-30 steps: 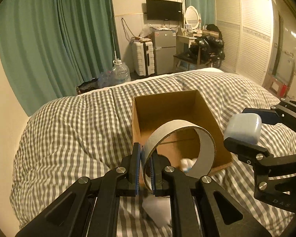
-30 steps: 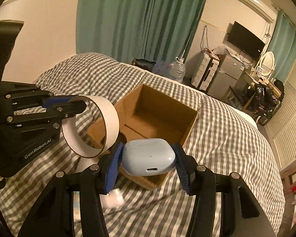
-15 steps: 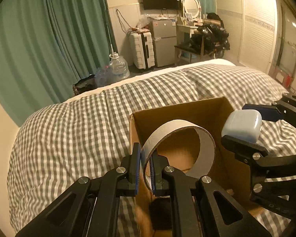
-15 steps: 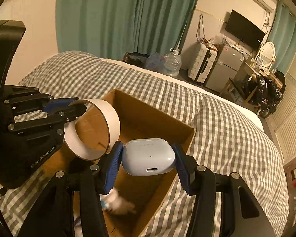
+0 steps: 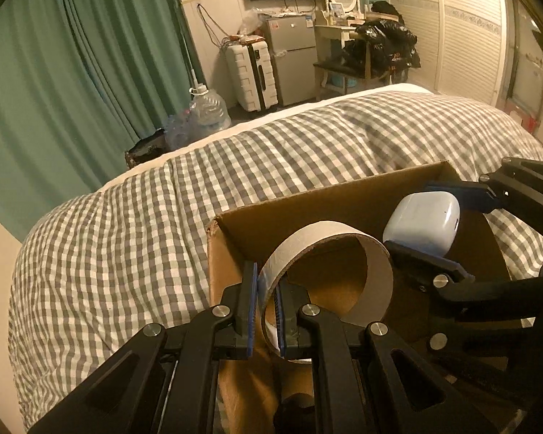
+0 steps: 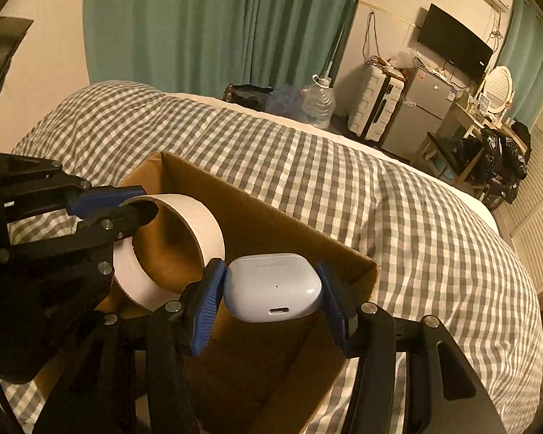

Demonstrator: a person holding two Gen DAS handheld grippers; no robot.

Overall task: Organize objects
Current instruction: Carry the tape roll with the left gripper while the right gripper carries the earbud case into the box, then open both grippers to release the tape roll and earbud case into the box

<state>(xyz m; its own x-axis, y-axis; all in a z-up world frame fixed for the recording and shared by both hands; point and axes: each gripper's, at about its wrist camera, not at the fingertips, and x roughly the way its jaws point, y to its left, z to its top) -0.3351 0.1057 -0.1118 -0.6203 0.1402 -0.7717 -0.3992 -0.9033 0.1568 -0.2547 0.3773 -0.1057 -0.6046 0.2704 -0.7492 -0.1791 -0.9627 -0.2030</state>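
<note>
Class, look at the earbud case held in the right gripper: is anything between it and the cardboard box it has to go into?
Nothing visible blocks it. The earbud case, clamped in the right gripper, hangs over the open cardboard box. The tape roll in the left gripper is beside it, to its left, not beneath it.

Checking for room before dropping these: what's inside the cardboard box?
Only bare brown floor shows inside the cardboard box; the tape ring, earbud case and both grippers hide the rest.
</note>
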